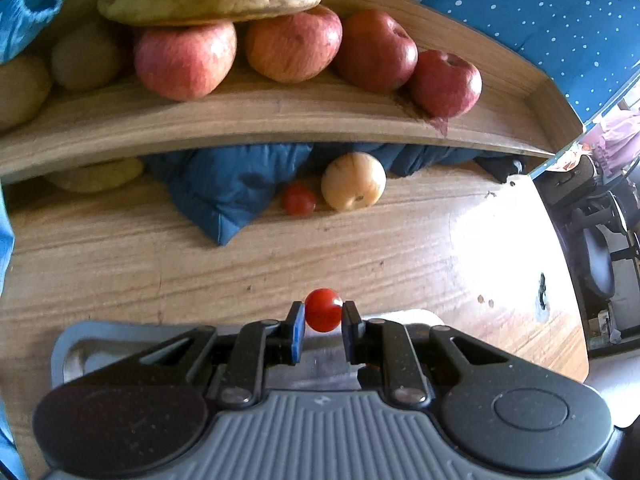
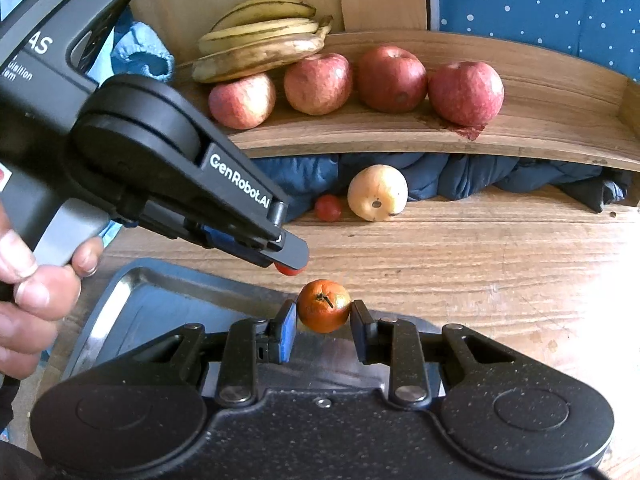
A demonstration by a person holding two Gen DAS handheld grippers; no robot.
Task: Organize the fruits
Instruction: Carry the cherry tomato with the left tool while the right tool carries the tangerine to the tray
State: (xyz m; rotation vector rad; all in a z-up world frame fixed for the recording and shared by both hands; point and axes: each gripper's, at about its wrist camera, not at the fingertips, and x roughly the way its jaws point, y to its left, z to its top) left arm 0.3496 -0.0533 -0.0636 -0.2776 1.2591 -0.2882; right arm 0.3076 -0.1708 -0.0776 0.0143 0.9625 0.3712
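Both wrist cams look steeply down and fwd along their fingers, close over the metal tray [image 2: 132,292]. Right cam sits right of the left gripper [image 2: 289,266]. Shared: wooden shelf [image 1: 280,120] [image 2: 400,136] w/ apples, table, blue cloth.

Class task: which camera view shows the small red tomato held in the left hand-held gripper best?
The left wrist view: the cherry tomato sits whole between the left hand-held gripper pads. The right wrist view shows only a red sliver under that gripper's finger.

Red cherry tomato [image 1: 323,309], orange mandarin [image 2: 324,311], red apples [image 2: 391,79] — yellow-brown bananas [image 2: 260,46], white-dotted blue fabric [image 2: 540,4]
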